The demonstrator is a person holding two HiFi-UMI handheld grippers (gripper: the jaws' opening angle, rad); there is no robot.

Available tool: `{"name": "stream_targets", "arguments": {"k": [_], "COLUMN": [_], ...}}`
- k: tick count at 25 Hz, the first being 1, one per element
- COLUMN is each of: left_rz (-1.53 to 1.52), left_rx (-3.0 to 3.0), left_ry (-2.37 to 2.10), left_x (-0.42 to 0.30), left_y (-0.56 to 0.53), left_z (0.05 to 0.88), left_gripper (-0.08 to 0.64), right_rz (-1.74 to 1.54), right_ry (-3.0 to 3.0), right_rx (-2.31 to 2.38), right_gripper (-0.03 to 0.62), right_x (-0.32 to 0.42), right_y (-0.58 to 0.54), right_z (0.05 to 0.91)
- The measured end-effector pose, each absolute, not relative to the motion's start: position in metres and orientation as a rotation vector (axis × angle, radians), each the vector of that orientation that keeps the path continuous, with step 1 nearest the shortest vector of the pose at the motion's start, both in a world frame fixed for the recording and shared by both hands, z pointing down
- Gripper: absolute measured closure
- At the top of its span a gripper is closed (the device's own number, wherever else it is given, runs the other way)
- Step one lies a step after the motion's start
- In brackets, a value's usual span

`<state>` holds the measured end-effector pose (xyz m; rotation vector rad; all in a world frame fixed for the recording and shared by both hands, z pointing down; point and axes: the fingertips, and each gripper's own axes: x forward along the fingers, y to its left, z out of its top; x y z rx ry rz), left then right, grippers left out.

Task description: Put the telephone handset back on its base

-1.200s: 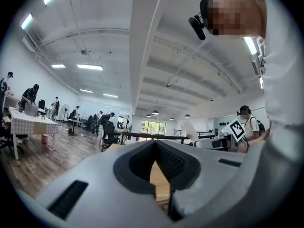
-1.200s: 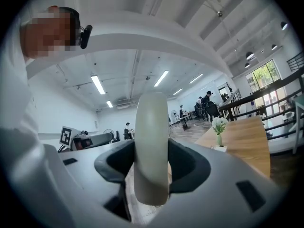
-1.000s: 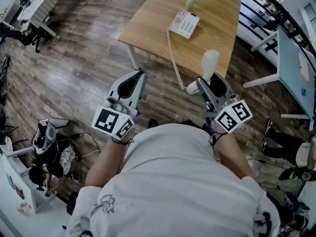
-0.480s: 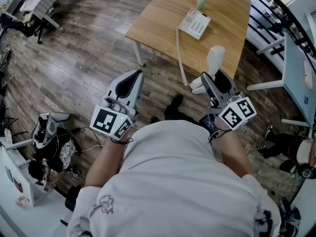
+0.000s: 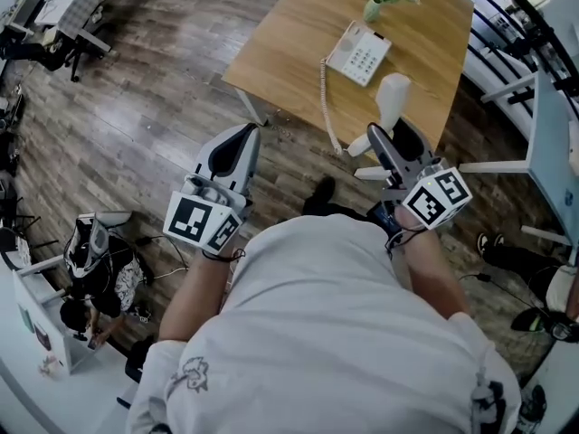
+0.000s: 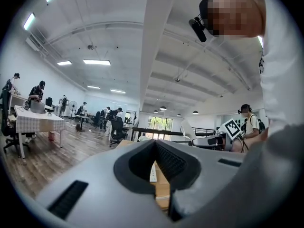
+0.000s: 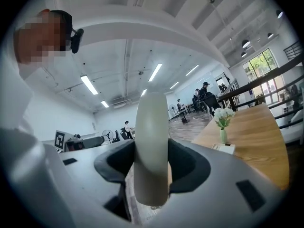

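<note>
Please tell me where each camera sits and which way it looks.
Head view: on the person's head, looking steeply down at table and phone base; shows shirt, left claw, right claw.
Left gripper view: on the left claw, looking level along its shut, empty jaws; shirt at right.
Right gripper view: on the right claw, looking along jaws clamping the handset; head upper left.
Shared: all show the table.
</note>
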<state>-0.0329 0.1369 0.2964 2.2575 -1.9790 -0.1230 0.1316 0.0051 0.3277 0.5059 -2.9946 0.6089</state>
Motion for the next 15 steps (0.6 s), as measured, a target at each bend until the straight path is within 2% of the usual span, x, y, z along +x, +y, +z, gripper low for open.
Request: {"name": "stream_targets", "arguments": {"k": [15], "left_rz": [-0.033], "left_rx": [2.321], "left_ry": [-1.87], "left_x": [0.006], "left_y": [-0.013], "left_z": [0.3], "left_gripper": [0.555], "right_rz": [0.75], "right_ry": [-2.985], "right_rx": [0.511], "right_gripper": [0.368], "right_x": [0.159], "right_y": [-0.105], "right_z": [0.349]}}
